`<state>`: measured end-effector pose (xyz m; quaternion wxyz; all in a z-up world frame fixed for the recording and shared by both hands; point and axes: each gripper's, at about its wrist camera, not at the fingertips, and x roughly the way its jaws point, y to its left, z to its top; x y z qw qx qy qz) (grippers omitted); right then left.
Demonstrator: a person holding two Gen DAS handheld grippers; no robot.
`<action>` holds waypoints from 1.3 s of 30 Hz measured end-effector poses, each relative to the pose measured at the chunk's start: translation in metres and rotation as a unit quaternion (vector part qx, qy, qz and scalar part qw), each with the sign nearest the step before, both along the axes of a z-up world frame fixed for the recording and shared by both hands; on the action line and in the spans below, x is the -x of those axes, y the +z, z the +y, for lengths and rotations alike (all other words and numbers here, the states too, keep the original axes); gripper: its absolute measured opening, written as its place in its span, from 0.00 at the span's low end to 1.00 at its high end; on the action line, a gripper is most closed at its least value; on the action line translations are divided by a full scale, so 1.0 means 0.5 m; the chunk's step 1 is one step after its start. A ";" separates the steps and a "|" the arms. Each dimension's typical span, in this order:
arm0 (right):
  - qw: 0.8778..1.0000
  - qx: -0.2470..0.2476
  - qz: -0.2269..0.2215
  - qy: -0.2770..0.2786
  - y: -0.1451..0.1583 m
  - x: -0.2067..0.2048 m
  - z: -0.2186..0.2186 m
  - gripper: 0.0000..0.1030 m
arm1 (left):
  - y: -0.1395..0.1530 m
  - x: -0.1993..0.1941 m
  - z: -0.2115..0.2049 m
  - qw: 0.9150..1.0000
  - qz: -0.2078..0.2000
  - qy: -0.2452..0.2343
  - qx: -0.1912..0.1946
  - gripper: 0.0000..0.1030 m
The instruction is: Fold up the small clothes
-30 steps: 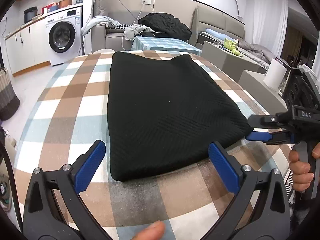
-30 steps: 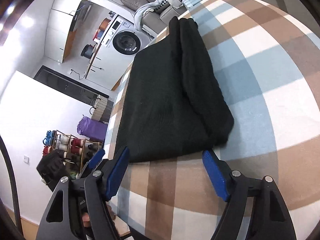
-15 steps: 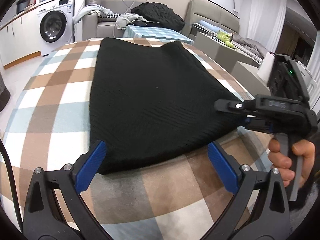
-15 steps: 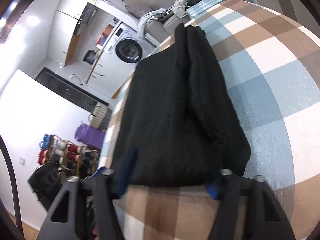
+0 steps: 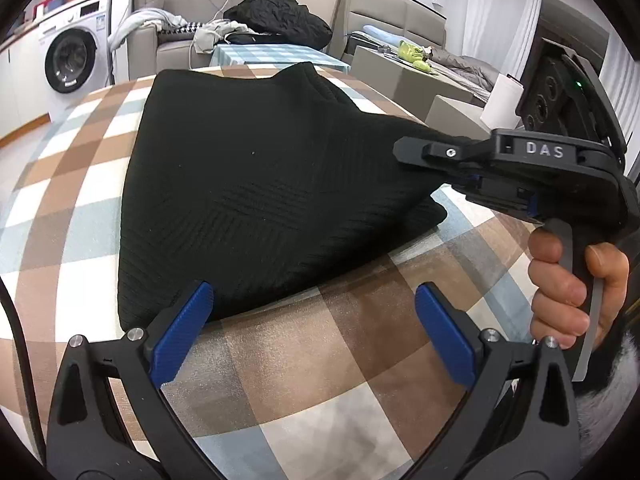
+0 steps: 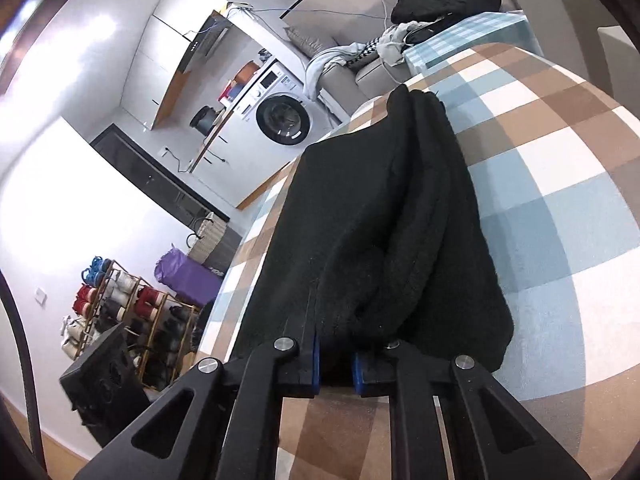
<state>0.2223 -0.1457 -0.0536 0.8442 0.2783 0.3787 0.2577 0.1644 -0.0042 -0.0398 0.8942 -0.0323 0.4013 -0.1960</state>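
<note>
1. Presently the right gripper (image 6: 334,364) pinches the black garment (image 5: 256,184)'s near corner, probably to lift it for a fold.
2. Ahead of the left gripper (image 5: 312,320), gaping unloaded, the garment's edge lies on the checked bench (image 5: 340,360).

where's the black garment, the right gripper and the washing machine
black garment (image 5: 256,184): left wrist view, middle of its knit top face
right gripper (image 6: 335,372): right wrist view, between its blue pads, shut on the garment's corner
washing machine (image 5: 74,58): left wrist view, its round door
</note>
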 end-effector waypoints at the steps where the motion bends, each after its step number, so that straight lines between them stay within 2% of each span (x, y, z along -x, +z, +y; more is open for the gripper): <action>1: 1.000 -0.008 0.000 0.004 0.000 0.000 -0.001 0.13 | 0.000 -0.003 0.003 1.000 0.001 0.001 0.001 0.98; 4: 0.999 -0.038 -0.006 0.009 0.001 0.001 -0.009 0.13 | 0.009 -0.005 0.016 1.000 -0.009 0.014 0.001 0.98; 5: 0.997 -0.075 -0.011 0.019 -0.006 0.001 -0.019 0.13 | 0.013 -0.006 0.020 1.000 -0.011 0.016 0.001 0.98; 6: 0.996 -0.089 -0.010 0.018 -0.012 -0.001 -0.026 0.13 | 0.015 -0.006 0.025 1.000 -0.012 0.018 0.000 0.98; 8: 1.000 -0.006 -0.007 -0.007 -0.009 -0.002 -0.018 0.12 | 0.020 -0.007 0.036 0.999 -0.018 0.028 -0.007 0.98; 13: 1.000 -0.010 -0.017 0.006 -0.002 0.006 -0.012 0.12 | 0.024 -0.015 0.064 0.998 -0.020 0.050 -0.015 0.98; 16: 0.999 -0.049 -0.005 0.010 -0.010 0.002 -0.023 0.12 | 0.027 -0.013 0.062 0.999 -0.019 0.041 -0.010 0.98; 19: 0.998 -0.057 0.001 0.006 -0.016 0.000 -0.026 0.12 | 0.028 -0.004 0.047 1.000 -0.023 0.016 -0.008 0.98; 22: 0.997 -0.077 0.004 0.012 -0.013 0.001 -0.025 0.12 | 0.023 0.000 0.018 0.998 -0.041 0.012 -0.040 0.96; 24: 0.997 -0.079 0.001 0.012 -0.005 0.004 -0.024 0.12 | 0.018 -0.002 -0.008 0.995 -0.058 0.008 -0.082 0.93; 28: 0.996 -0.085 -0.001 0.017 0.005 0.007 -0.020 0.12 | 0.006 -0.022 -0.046 0.990 -0.070 0.002 -0.124 0.81; 30: 0.996 -0.086 -0.001 0.017 0.007 0.005 -0.019 0.12 | -0.001 -0.039 -0.061 0.988 -0.065 0.002 -0.137 0.68; 32: 0.996 -0.092 -0.001 0.018 0.009 0.004 -0.022 0.12 | -0.006 -0.053 -0.073 0.988 -0.058 -0.003 -0.142 0.44; 33: 0.995 -0.094 -0.001 0.017 0.010 0.002 -0.024 0.12 | -0.007 -0.057 -0.078 0.988 -0.057 -0.005 -0.143 0.35; 34: 0.995 -0.095 -0.001 0.017 0.012 0.002 -0.025 0.12 | -0.007 -0.060 -0.082 0.988 -0.057 -0.010 -0.141 0.20; 35: 0.995 -0.095 -0.002 0.017 0.013 0.002 -0.026 0.12 | -0.005 -0.060 -0.086 0.988 -0.062 -0.014 -0.138 0.12; 37: 0.995 -0.094 -0.002 0.017 0.015 0.004 -0.028 0.12 | 0.001 -0.055 -0.088 0.987 -0.073 -0.013 -0.141 0.06; 39: 0.996 -0.085 -0.001 0.016 0.013 0.005 -0.030 0.12 | 0.009 -0.051 -0.081 0.988 -0.077 -0.011 -0.133 0.05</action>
